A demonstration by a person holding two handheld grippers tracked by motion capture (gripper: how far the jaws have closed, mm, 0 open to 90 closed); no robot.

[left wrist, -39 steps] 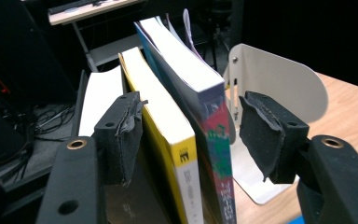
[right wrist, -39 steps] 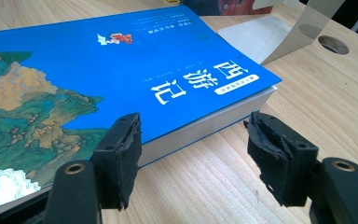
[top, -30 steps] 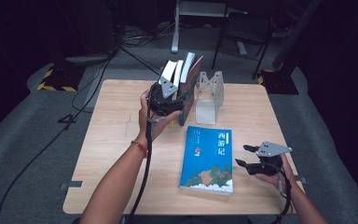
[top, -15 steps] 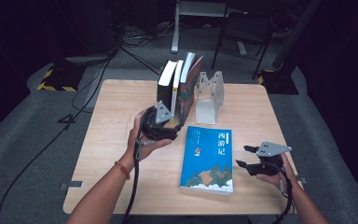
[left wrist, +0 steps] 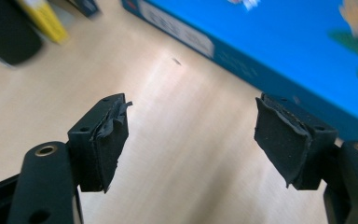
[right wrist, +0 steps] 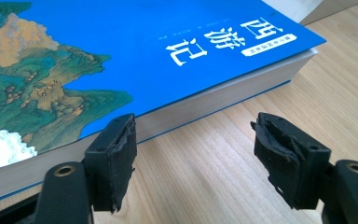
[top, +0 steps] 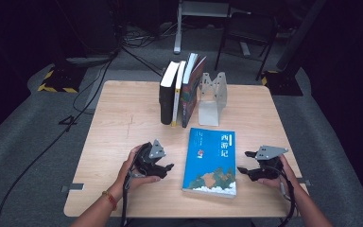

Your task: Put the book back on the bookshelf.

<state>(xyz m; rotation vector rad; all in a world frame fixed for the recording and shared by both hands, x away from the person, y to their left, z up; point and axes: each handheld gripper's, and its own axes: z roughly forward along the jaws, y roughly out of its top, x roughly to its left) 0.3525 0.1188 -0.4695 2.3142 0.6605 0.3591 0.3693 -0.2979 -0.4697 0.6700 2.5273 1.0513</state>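
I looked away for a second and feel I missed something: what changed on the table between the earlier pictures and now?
The left gripper came back from the standing row of books to the near part of the light wooden table, beside the flat blue paperback book. Its jaws have just been opening, with nothing between them. The right gripper, the blue book, the standing books and the grey metal bookend stayed put.

Blue book (top: 211,161) lies flat on the bench (top: 123,118), front cover up, closed. Cover: white Chinese title at upper right, green-and-tan landscape with white clouds along the lower part. Thick white page block faces right. Sits near the front edge, centre-right.
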